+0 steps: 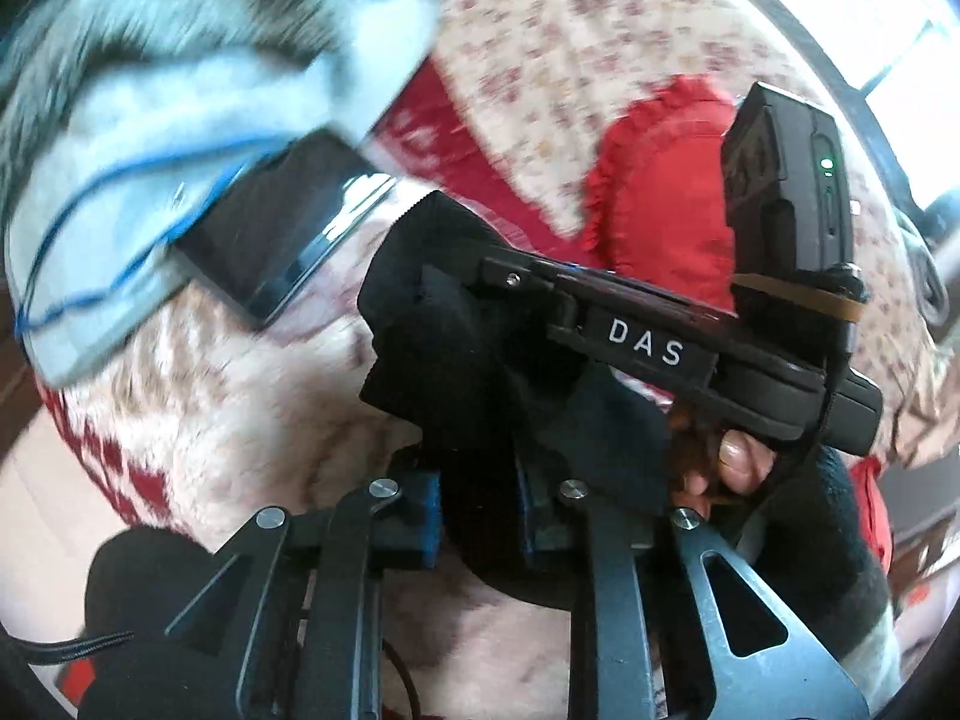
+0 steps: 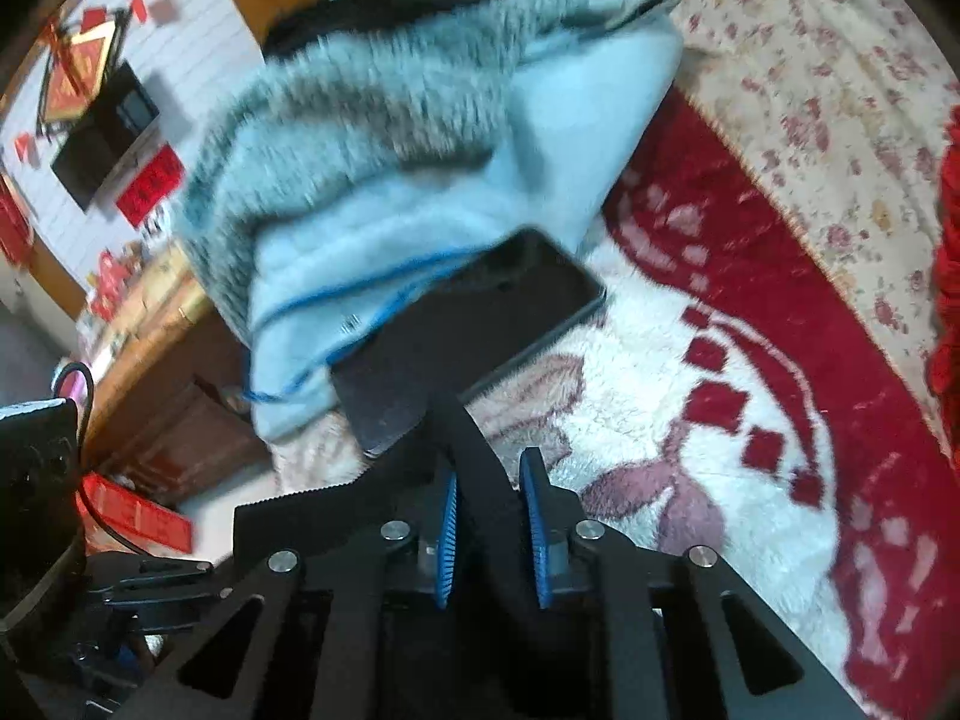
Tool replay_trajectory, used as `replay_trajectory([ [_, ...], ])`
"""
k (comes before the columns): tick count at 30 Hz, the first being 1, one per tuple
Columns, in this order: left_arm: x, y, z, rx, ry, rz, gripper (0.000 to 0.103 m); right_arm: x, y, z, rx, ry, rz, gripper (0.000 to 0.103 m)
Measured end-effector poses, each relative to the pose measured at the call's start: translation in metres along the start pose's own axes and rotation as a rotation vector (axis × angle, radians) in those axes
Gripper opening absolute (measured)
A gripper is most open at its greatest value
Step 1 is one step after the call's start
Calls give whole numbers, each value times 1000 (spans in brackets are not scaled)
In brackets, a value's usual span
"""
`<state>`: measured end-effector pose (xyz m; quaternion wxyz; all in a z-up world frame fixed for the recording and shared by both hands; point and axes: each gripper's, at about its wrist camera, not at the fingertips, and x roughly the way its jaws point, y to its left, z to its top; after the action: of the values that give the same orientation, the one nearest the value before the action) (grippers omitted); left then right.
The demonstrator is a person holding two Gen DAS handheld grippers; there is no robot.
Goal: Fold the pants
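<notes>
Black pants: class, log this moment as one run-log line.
left gripper: shut on black pants | right gripper: shut on black pants | surface: blanket

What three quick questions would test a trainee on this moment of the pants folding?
1. True or false: the left gripper is empty.
2. What lies partly under the light blue fleece garment? A) mug B) black phone C) book
3. What do the right gripper's pads clamp?

Key: 1 false, it grips black fabric; 2 B; 3 the black pants.
</notes>
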<state>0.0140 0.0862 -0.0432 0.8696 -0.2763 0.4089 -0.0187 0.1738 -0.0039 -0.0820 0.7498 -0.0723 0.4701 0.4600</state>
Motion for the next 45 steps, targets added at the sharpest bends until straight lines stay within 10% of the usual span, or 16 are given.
replay_trajectory([
  [10,-26,-113,-32,347,-13,-162,16,-150,-15,-44,147,-295,-39,13],
  [20,59,-165,-113,566,275,-194,11,-229,-79,-194,582,-370,-254,15],
  [27,18,-167,-101,625,220,-188,12,-235,-71,-222,655,-412,-156,41],
  [33,5,-149,-55,600,118,-122,60,-202,-58,-214,636,-343,-123,45],
  [45,94,-101,-20,456,179,7,60,-171,-69,-201,690,-280,-149,48],
])
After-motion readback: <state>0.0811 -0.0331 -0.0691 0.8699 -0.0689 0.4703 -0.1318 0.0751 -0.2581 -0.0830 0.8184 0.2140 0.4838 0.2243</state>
